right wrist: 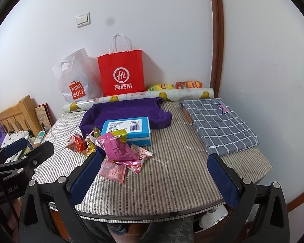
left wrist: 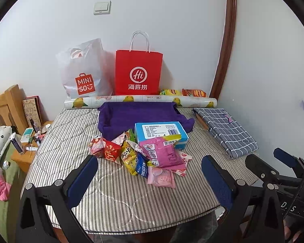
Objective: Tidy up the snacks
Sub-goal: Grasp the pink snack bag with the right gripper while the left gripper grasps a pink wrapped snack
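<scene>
A pile of snack packets [left wrist: 143, 158] lies in the middle of the striped table [left wrist: 75, 141]: red, yellow, blue and pink packs, with a large pink pack [left wrist: 162, 151] on top. A blue box [left wrist: 161, 133] sits just behind it, and a purple fabric tray [left wrist: 131, 115] stands behind that. My left gripper [left wrist: 150, 182] is open and empty, near the table's front edge, short of the pile. My right gripper [right wrist: 154, 180] is open and empty, to the right of the pile [right wrist: 111, 149]. The box [right wrist: 127, 130] and tray [right wrist: 123, 111] also show in the right wrist view.
A red paper bag [left wrist: 138, 73] and a white MINISO bag [left wrist: 83, 75] lean on the back wall. A printed roll [left wrist: 139, 100] lies in front of them, with yellow and orange packs [left wrist: 182, 92] behind it. A folded checked cloth [left wrist: 227, 129] lies right. A cluttered nightstand [left wrist: 28, 143] stands left.
</scene>
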A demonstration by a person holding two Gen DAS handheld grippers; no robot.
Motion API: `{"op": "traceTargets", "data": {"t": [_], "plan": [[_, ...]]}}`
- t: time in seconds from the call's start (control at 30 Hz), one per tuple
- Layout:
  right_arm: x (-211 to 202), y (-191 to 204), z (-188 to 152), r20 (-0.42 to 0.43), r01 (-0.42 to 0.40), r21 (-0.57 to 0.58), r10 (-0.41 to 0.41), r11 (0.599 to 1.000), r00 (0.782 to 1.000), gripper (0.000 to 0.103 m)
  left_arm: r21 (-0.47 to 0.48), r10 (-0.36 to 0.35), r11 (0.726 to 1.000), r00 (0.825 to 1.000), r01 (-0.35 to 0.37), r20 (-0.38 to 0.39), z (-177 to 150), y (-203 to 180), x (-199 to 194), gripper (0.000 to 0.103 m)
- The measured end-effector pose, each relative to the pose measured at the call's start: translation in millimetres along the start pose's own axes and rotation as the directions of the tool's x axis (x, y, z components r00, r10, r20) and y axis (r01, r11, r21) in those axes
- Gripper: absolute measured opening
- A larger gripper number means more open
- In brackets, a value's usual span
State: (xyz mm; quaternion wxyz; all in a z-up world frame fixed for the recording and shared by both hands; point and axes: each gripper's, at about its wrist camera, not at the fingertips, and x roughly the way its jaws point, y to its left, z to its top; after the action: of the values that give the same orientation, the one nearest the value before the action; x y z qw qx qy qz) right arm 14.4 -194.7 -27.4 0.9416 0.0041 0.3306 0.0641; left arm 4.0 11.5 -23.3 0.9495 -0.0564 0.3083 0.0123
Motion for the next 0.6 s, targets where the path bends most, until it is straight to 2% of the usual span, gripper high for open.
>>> {"op": "traceTargets", "data": {"t": [0.27, 0.43, 0.53, 0.6], "plan": [[29.3, -6.3, -2.5, -0.016, -0.028, 0.019, 0.028, 0.999, 0.999, 0.103, 0.001, 0.053, 0.999, 0.998, -0.053, -0.039, 0.1, 19.7, 31.1, 0.103], [75.8, -13.3, -15.8, -0.118, -0.034, 0.048, 0.04, 0.998, 0.992, 0.101, -0.016, 0.078, 0.997, 0.991, -0.08, -0.109, -9.2, 43.8, 68.5, 0.101], [106.2, -14.2, -26.5, -0.175, -0.051, 0.071, 0.063, 0.996, 0.983, 0.091, -0.032, 0.095, 0.994, 0.984, -0.101, -0.15, -16.1, 57.4, 89.3, 0.1], [125.0, -12.8, -32.1, -0.205, -0.08, 0.088, 0.097, 0.993, 0.974, 0.089, -0.047, 0.108, 0.992, 0.978, -0.118, -0.176, -21.2, 68.6, 103.9, 0.099]]}}
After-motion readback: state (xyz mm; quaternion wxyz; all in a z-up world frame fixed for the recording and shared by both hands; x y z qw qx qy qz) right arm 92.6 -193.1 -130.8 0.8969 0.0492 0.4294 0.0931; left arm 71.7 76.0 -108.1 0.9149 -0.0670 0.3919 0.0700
